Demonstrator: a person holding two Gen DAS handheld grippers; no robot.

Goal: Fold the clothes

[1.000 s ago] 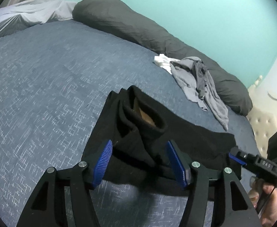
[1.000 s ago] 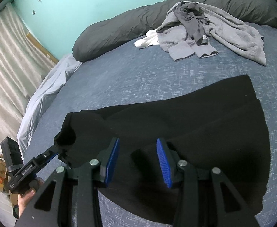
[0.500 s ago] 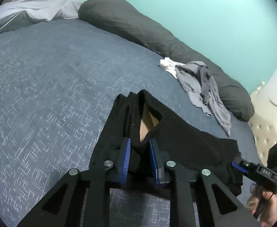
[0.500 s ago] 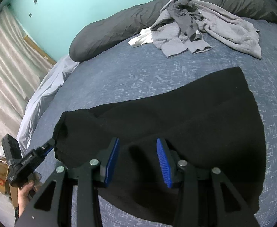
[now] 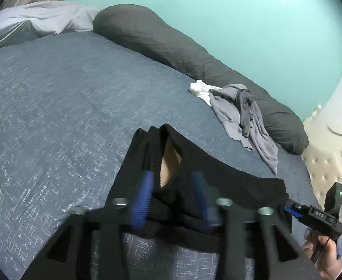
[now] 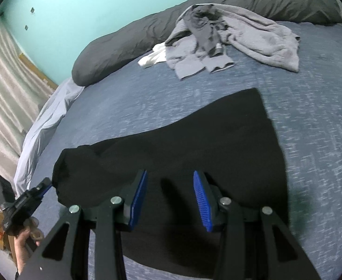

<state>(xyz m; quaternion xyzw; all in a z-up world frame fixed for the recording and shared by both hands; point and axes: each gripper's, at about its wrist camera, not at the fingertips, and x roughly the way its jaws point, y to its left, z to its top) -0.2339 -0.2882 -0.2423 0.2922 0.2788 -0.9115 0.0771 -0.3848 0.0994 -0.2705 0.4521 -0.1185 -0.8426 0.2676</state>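
Left gripper (image 5: 173, 193), pinched on the black garment (image 6: 194, 144) half a second ago, now seems apart, blurred; right gripper (image 6: 169, 200) gapes, so that end looks released

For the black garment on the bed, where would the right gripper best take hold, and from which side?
Best guess: the near edge of the black garment, coming in low from the person's side. The cloth lies flat on the bed, so only an edge gives the fingers something to pinch. The right gripper hangs open over that edge; the left gripper is at the bunched left end.
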